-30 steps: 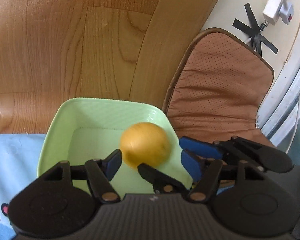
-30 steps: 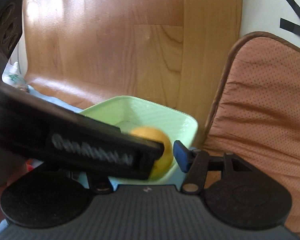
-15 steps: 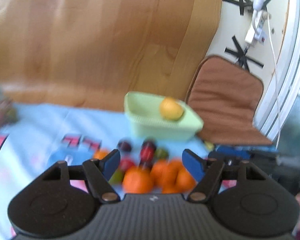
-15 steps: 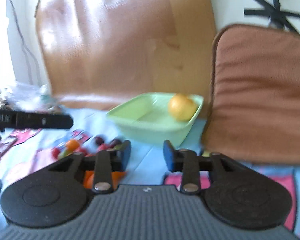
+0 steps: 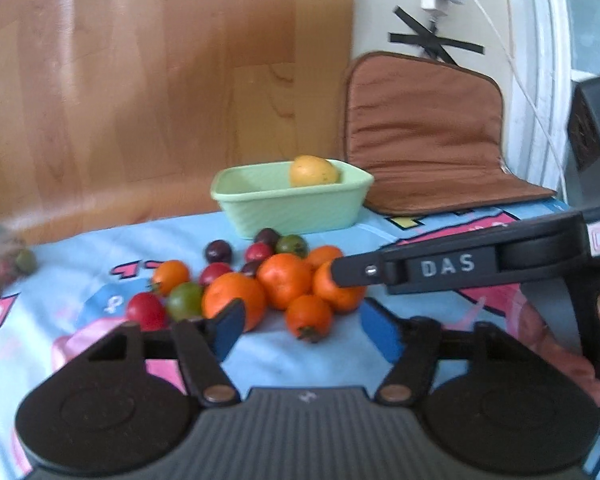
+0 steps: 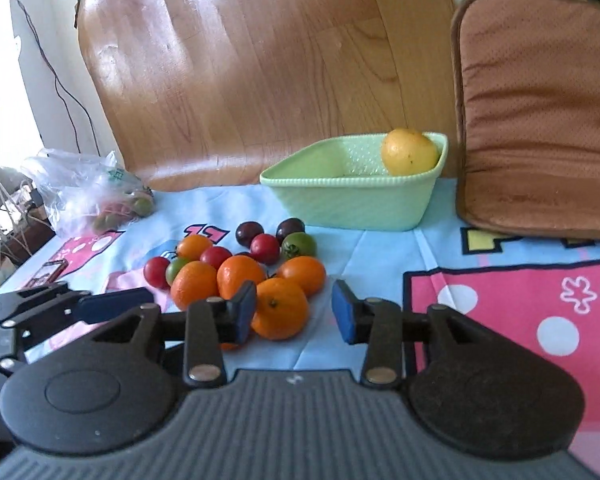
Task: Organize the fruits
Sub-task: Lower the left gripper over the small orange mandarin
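Note:
A yellow citrus fruit (image 5: 314, 171) (image 6: 410, 152) lies in the pale green basket (image 5: 292, 208) (image 6: 352, 204) at the back of the cloth. In front of it is a pile of oranges (image 5: 284, 280) (image 6: 240, 280) with small red, green and dark tomatoes (image 5: 148, 311) (image 6: 265, 249). My left gripper (image 5: 304, 332) hovers low before the pile, its jaws closing with nothing gripped. My right gripper (image 6: 296, 314) is just short of an orange (image 6: 278, 308), its jaws opening and empty. From the left wrist view, its side arm (image 5: 444, 268) reaches over the pile from the right.
A brown cushion (image 5: 424, 132) (image 6: 540, 112) leans against the wall right of the basket. A wooden board (image 6: 260, 60) stands behind. A plastic bag with fruit (image 6: 96, 192) lies at the left edge. A hand (image 5: 560, 344) holds the right gripper.
Both grippers drew back from the basket, leaving the yellow fruit inside it. The fruit pile came into view. The left jaws narrowed; the right jaws widened over the last half second.

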The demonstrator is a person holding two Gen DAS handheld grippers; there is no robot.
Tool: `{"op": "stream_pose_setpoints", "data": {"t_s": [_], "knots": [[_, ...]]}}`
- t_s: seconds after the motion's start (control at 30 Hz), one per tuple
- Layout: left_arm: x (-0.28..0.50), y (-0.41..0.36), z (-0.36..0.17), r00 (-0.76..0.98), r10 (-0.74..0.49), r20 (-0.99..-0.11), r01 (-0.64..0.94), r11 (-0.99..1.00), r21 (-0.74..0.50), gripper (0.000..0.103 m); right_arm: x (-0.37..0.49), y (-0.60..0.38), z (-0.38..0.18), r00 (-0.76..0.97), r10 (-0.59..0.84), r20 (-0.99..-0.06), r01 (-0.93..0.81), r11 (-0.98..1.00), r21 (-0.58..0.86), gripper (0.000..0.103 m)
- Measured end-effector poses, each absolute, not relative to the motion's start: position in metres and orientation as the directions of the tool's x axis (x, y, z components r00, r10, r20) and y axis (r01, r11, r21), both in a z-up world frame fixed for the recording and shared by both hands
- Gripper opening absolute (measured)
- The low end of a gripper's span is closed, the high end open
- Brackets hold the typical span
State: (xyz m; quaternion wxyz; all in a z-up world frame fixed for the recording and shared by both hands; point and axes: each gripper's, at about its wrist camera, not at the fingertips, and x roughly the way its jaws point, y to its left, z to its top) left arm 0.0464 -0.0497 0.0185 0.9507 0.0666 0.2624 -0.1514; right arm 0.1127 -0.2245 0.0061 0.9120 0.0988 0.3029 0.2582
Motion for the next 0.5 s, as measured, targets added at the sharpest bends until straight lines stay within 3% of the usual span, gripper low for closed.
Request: {"op": "stream_pose_setpoints", "data": {"t_s": [0.07, 0.23, 0.5], "knots": [[0.051, -0.054, 0.015, 0.794, -0.265, -0.548, 0.340, 0.939, 0.040, 0.043, 0.115, -0.226, 0.005, 0.667, 0.549, -0.503, -0.416, 0.835, 0.361, 0.045], [0.060, -0.049, 0.011, 0.773, -0.261, -0.578, 0.310, 0.950, -0.015, 0.043, 0.114, -0.230, 0.005, 0.647, 0.593, -0.479, -0.444, 0.804, 0.396, 0.045], [0.079, -0.051, 0.006, 0.736, -0.259, -0.626, 0.305, 0.952, -0.035, 0.040, 0.124, -0.224, 0.000, 0.604, 0.584, -0.542, -0.432, 0.811, 0.394, 0.044]]}}
